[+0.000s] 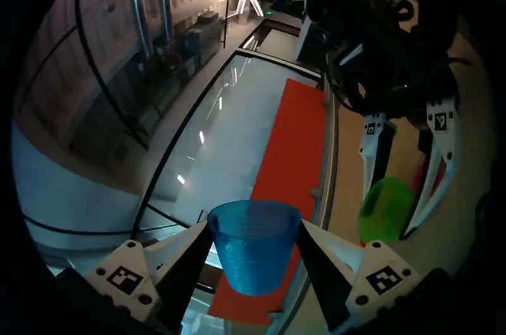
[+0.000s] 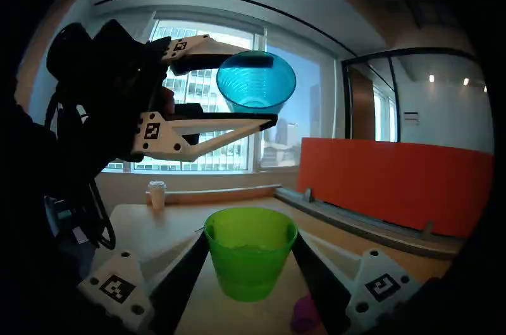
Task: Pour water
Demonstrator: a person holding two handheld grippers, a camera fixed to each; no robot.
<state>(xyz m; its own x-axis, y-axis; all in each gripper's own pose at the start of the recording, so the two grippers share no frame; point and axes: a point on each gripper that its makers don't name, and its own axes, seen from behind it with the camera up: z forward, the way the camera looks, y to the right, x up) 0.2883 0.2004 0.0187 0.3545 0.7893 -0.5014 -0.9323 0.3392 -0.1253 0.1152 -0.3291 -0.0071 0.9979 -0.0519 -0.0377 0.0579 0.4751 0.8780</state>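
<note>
The blue cup (image 2: 256,82) is up in the air, tipped over on its side, so its open mouth faces the right gripper view. It is higher than the green cup (image 2: 250,253) and not touching it. The left gripper (image 1: 255,227) holds the blue cup, with one finger pressed on each side of it. I cannot tell if any water is coming out.

The green cup stands up straight, low over the table (image 2: 158,227), in the middle part of it (I cannot tell if its bottom touches the top). The right gripper (image 2: 250,237) has its two fingers tight on the green cup's sides.

A small purple thing (image 2: 307,317) shows near the front edge of the table, just beside the green cup; it is too blurry to name. A paper cup (image 2: 156,194) with a lid stands at the far edge, by the big window (image 2: 202,101). An orange divider panel (image 2: 392,180) runs along the right edge of the table.
</note>
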